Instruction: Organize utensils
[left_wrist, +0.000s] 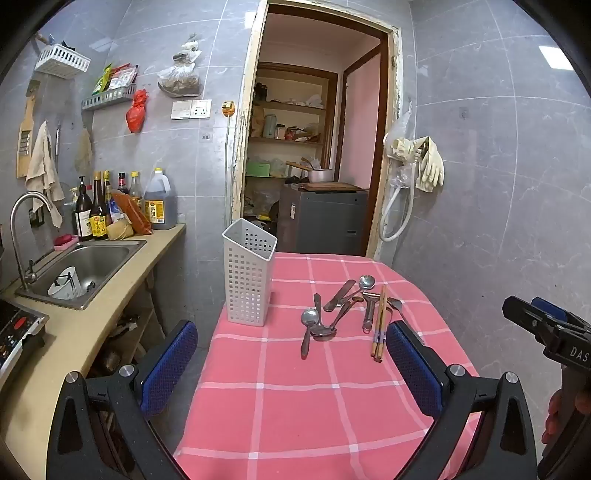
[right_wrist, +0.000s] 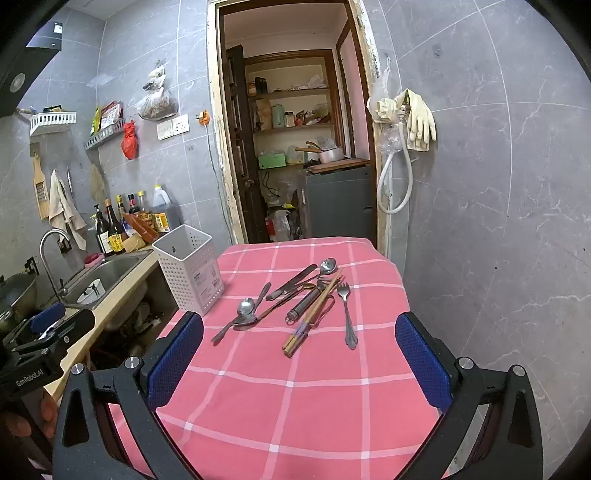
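A heap of metal utensils lies on the pink checked tablecloth (left_wrist: 280, 406) (right_wrist: 314, 398): spoons (left_wrist: 309, 318) (right_wrist: 245, 307), a table knife (left_wrist: 340, 294) (right_wrist: 291, 282), a peeler (left_wrist: 369, 308) (right_wrist: 304, 304), wooden chopsticks (left_wrist: 379, 325) (right_wrist: 310, 317) and a fork (right_wrist: 347, 317). A white perforated utensil holder (left_wrist: 248, 275) (right_wrist: 188, 271) stands upright and empty at the table's left edge. My left gripper (left_wrist: 291, 350) is open, hovering short of the heap. My right gripper (right_wrist: 299, 343) is open too, nothing between its blue pads (right_wrist: 421, 362).
A counter with a steel sink (left_wrist: 85, 266) (right_wrist: 107, 273), tap and sauce bottles (left_wrist: 99, 210) runs along the left. An open doorway (left_wrist: 317, 147) to a pantry lies behind the table. Rubber gloves (left_wrist: 430, 162) hang on the tiled right wall. A hand (right_wrist: 22, 417) grips the other tool.
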